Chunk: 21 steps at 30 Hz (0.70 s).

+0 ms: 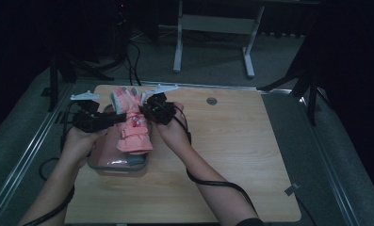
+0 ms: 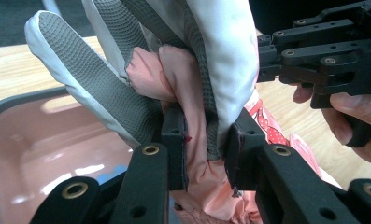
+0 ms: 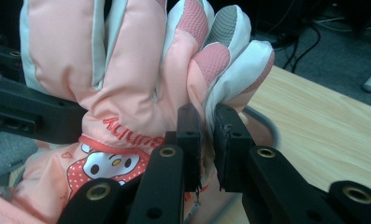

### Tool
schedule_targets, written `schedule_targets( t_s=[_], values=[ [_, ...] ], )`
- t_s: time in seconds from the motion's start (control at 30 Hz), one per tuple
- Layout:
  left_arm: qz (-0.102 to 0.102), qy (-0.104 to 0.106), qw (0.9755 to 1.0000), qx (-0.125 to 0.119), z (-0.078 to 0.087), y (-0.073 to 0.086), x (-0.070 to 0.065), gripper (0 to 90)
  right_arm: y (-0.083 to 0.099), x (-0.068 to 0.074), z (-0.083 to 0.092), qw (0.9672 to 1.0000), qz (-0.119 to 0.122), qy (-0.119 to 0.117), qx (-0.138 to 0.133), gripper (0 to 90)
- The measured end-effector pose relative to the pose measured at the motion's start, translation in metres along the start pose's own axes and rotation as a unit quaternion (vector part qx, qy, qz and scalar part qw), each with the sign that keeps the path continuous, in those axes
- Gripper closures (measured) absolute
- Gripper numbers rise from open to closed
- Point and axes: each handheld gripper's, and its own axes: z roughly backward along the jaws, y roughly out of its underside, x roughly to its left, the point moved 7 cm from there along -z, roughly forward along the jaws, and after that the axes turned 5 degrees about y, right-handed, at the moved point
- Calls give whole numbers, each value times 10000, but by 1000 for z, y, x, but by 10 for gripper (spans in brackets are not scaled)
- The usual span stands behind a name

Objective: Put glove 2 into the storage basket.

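Note:
A pink and white padded glove [image 1: 132, 123] with grey grip palm hangs above a pink plastic tub [image 1: 109, 165] at the table's left. My left gripper [image 1: 110, 118] is shut on the glove's edge from the left; in the left gripper view its jaws pinch pink fabric and grey palm [image 2: 204, 140]. My right gripper [image 1: 146, 109] is shut on the glove from the right; in the right gripper view the jaws clamp the glove [image 3: 127, 84] at the base of its fingers [image 3: 206, 144]. A cartoon patch [image 3: 106, 165] shows on the back of the glove.
The wooden table [image 1: 231, 155] stretches to the right, with a round grommet [image 1: 211, 100] near the far edge. A grey item [image 1: 136, 160] lies in the tub under the glove. Desk legs [image 1: 177, 42] and cables stand on the floor beyond.

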Motion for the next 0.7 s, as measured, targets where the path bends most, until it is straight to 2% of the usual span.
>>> schedule_targets(
  t_s=[0.17, 0.2, 0.23, 0.3, 0.5, 0.7],
  values=[
    [214, 26, 9998, -52, -5, 19, 25, 724, 8, 9, -29, 9999, 22, -13, 146, 813],
    [214, 26, 9998, -52, -5, 19, 25, 724, 10, 10, -35, 9999, 16, 0, 172, 813],
    [309, 22, 9995, -20, -9, 26, 34, 724, 13, 10, -41, 9997, 12, -14, 253, 813],
    [368, 23, 9993, 1, -15, 34, 40, 723, 19, 11, -49, 9994, -9, 20, 334, 813],
    [651, 101, 9976, 230, -36, 56, 53, 721, 46, 6, -70, 9977, -105, 90, 667, 813],
    [822, 68, 9957, 431, -44, 70, 61, 715, 65, 7, -82, 9949, -59, 87, 1001, 810]
  ],
)
